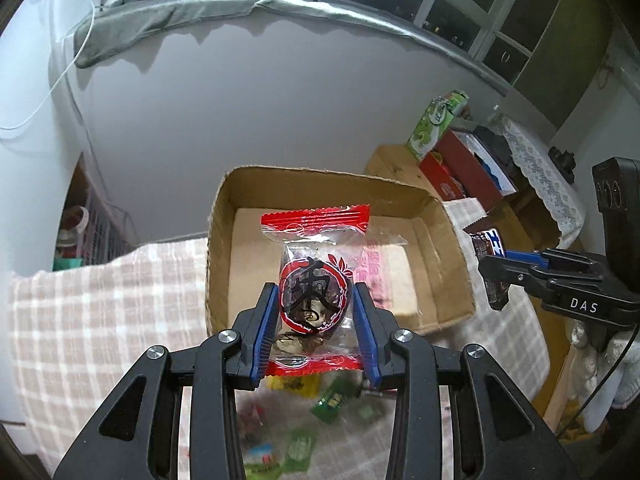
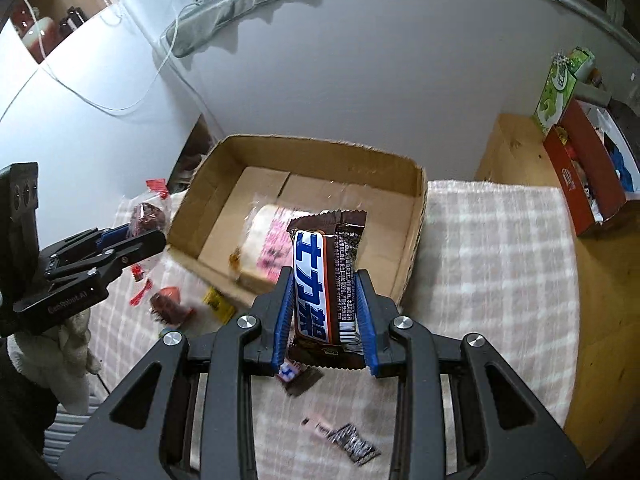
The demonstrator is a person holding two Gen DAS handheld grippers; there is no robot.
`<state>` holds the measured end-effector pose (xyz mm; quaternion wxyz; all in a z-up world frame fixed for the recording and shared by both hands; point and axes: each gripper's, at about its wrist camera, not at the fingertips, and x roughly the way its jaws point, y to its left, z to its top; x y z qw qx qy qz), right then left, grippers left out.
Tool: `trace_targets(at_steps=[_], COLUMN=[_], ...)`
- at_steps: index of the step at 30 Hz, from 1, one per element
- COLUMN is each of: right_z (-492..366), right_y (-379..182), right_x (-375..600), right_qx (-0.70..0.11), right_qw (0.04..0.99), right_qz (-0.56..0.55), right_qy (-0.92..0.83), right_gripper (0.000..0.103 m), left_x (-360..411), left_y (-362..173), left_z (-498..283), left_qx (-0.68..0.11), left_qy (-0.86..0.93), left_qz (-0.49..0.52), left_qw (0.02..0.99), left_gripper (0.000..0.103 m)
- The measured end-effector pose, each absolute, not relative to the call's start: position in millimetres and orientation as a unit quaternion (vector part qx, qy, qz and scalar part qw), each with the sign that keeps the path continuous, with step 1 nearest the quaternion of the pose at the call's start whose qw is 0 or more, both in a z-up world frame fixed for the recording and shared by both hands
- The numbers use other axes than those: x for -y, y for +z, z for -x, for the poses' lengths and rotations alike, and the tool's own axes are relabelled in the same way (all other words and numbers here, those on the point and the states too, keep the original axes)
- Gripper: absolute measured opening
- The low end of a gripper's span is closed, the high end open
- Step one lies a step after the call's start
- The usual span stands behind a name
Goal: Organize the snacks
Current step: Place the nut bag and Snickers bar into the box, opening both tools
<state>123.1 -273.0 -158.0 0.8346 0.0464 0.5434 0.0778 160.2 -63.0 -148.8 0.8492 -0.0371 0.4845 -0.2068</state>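
My left gripper (image 1: 314, 300) is shut on a red-and-clear wrapped date snack (image 1: 316, 276), held in the air just in front of an open cardboard box (image 1: 280, 182). My right gripper (image 2: 324, 284) is shut on a brown chocolate bar with blue lettering (image 2: 324, 276), held over the box's near right corner (image 2: 416, 200). A wrapped bread slice with pink print (image 2: 264, 244) lies inside the box. The right gripper shows at the right of the left wrist view (image 1: 496, 264). The left gripper shows at the left of the right wrist view (image 2: 148, 236).
The box stands on a checked cloth (image 2: 500, 260) over a table. Loose snacks lie on the cloth in front of the box: green packets (image 1: 332, 400), a red-wrapped one (image 2: 170, 304), a dark wrapper (image 2: 356, 446). A red box (image 2: 580, 176) and a green carton (image 2: 558, 88) stand at the right.
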Motion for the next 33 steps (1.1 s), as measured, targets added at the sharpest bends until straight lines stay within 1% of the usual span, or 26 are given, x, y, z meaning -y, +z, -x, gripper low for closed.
trace_targets(at_steps=[15, 18, 19, 20, 21, 22, 23, 33], right_z=[-157, -159, -159, -159, -159, -160, -160, -154], right_y=[-185, -186, -186, -185, -184, -183, -181, -172], right_x=[283, 284, 284, 284, 284, 284, 283, 276], right_qx=[-0.566, -0.567, -0.568, -0.566, -0.563, -0.562, -0.559, -0.553], right_qw=[0.822, 0.821, 0.82, 0.821, 0.823, 0.825, 0.827, 0.83], right_qz=[-0.038, -0.041, -0.043, -0.044, -0.043, -0.042, -0.04, -0.038], right_qy=[0.058, 0.055, 0.055, 0.054, 0.053, 0.053, 0.055, 0.061], right_gripper=[0.031, 0.032, 0.035, 0.042, 0.046, 0.055, 0.058, 0.058], left_x=[72, 73, 74, 74, 74, 74, 73, 72], left_y=[-159, -158, -157, -156, -156, -155, -155, -143], left_z=[-189, -192, -192, -193, -193, -193, -193, -182], left_qx=[-0.497, -0.497, -0.496, -0.496, -0.495, -0.495, -0.495, -0.478], left_qy=[-0.202, -0.202, -0.201, -0.201, -0.199, -0.199, -0.199, -0.196], left_qz=[0.025, 0.021, 0.019, 0.017, 0.017, 0.018, 0.02, 0.017], left_qw=[0.843, 0.844, 0.844, 0.845, 0.845, 0.846, 0.846, 0.856], left_gripper=[0.036, 0.042, 0.046, 0.05, 0.051, 0.051, 0.051, 0.051])
